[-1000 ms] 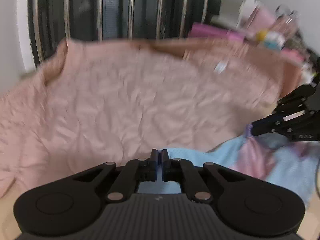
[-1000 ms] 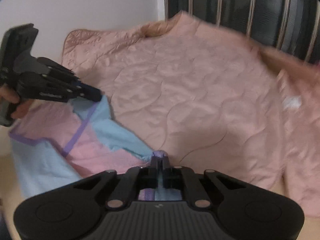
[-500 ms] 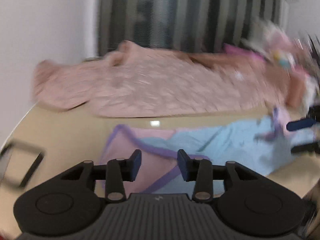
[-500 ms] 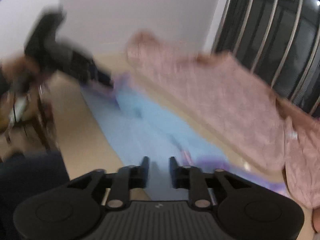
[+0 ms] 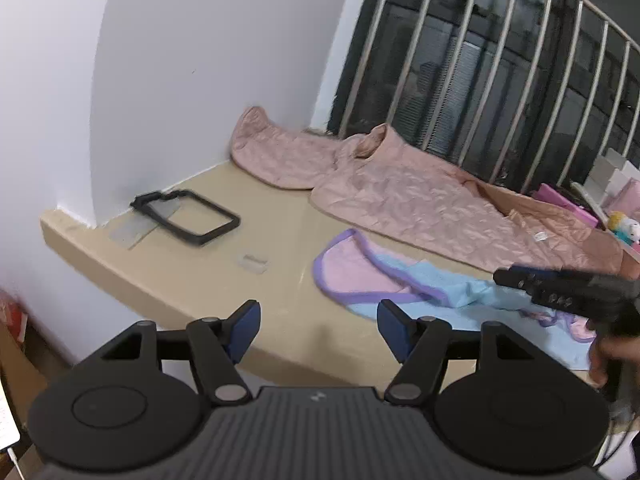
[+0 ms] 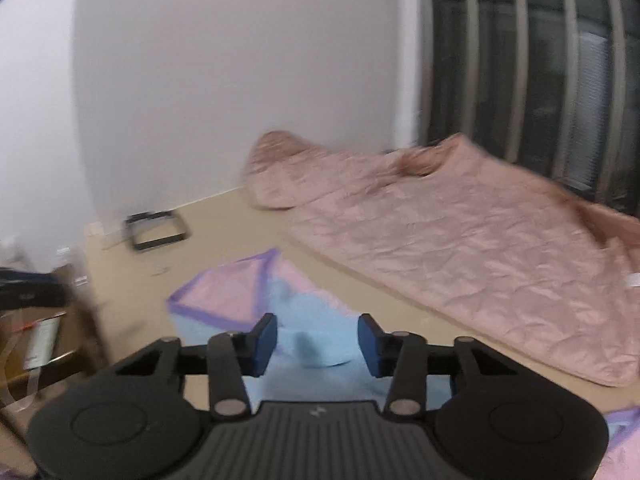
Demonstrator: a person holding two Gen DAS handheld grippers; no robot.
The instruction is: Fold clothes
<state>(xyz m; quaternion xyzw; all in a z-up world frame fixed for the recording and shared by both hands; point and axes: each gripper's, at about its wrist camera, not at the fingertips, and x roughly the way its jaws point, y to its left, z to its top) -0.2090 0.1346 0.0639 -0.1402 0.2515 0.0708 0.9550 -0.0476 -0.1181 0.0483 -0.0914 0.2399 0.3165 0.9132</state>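
Note:
A small garment, pink and light blue with purple trim, lies loosely spread on the beige table. My left gripper hangs over the table's near edge, short of the garment, its jaws opening with nothing between them. In the left wrist view my right gripper reaches over the garment's blue part from the right, held by a hand. In its own view the right gripper is low over the blue cloth. Its jaws are closing, a raised fold shows between the pads, and they do not press it.
A large pink quilted garment lies along the back by the barred window. A black rectangular frame and a small clear piece sit at the table's left. Boxes and toys crowd the far right. A white wall stands behind.
Both grippers were shut on the blue cloth a second ago; both have let go and pulled back and leftward. The garment now lies on the table.

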